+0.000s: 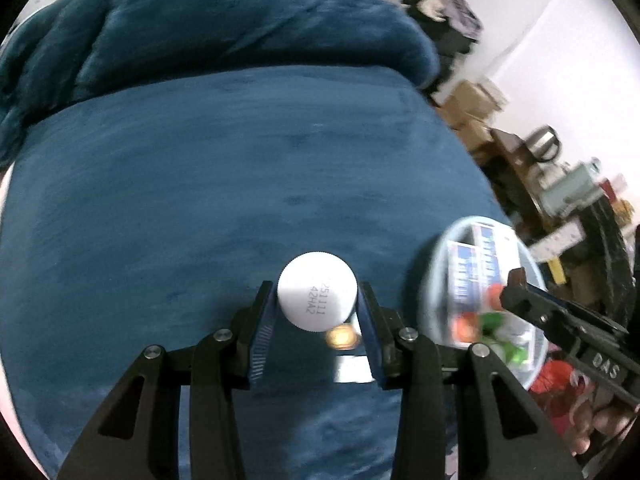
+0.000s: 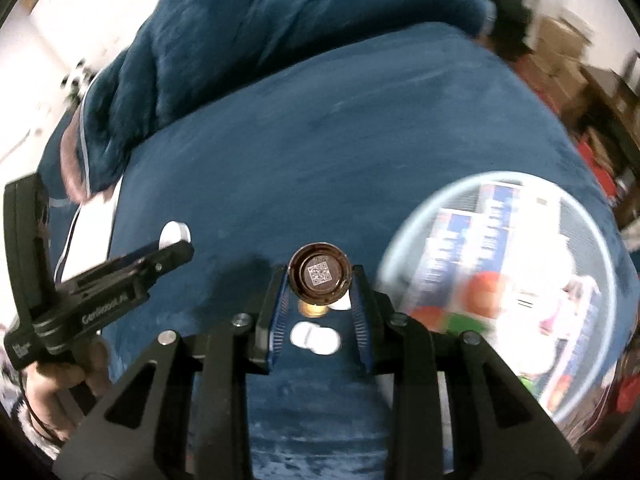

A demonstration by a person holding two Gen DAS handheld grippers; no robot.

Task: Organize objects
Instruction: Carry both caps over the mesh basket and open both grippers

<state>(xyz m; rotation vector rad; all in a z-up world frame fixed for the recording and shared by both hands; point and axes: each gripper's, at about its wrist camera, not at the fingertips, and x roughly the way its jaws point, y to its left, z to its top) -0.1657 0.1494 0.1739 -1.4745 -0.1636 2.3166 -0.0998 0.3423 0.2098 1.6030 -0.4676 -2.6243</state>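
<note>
My left gripper point(image 1: 317, 307) is shut on a bottle with a white ribbed cap point(image 1: 317, 297) printed with a date code, held above the blue bed cover. My right gripper point(image 2: 320, 283) is shut on a dark brown bottle point(image 2: 320, 274) with a QR sticker on its end. A round pale-blue basket point(image 2: 592, 232) lies on the cover to the right, holding blue-and-white boxes point(image 2: 472, 236) and red and green items; it also shows in the left wrist view point(image 1: 440, 248). Each gripper shows in the other's view: the right one point(image 1: 516, 292), the left one point(image 2: 176, 248).
A rumpled blue blanket point(image 1: 208, 20) is heaped at the far side of the bed. Cardboard boxes point(image 1: 472, 100), a kettle point(image 1: 544, 144) and cluttered shelves stand to the right beyond the bed edge. A white wall lies behind.
</note>
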